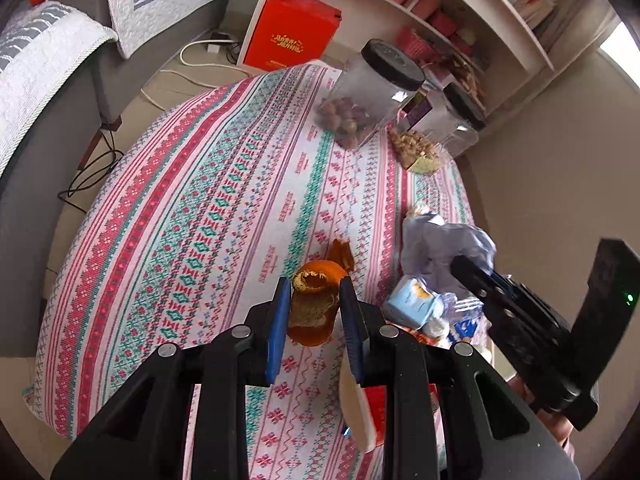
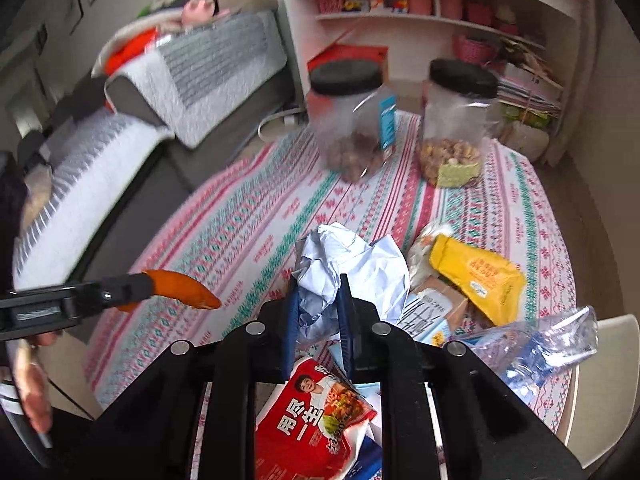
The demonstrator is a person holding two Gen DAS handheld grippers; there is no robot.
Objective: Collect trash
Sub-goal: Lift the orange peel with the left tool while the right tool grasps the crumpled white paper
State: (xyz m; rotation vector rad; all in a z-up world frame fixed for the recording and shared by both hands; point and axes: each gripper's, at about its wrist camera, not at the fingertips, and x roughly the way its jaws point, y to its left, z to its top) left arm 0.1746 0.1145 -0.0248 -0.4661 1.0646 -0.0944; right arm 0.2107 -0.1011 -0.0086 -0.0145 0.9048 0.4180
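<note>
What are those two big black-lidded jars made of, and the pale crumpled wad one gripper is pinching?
The two jars look like clear, glossy plastic: nuts show through the walls, which catch window glare. Glass can't be ruled out. Their lids seem matte black plastic. The crumpled wad in the right gripper appears to be thin pale-blue paper, since it holds sharp, dull creases.

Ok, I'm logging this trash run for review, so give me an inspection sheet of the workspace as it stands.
Surface: tablecloth, patterned, on a round table.
Job's things: orange peel; crumpled paper; yellow bag; red wrapper; plastic bottle.
Clutter: two nut jars.
Grippers: left gripper shut on orange peel; right gripper shut on crumpled paper.
Cables: cords on floor.
Surroundings: shelf, sofa.
</note>
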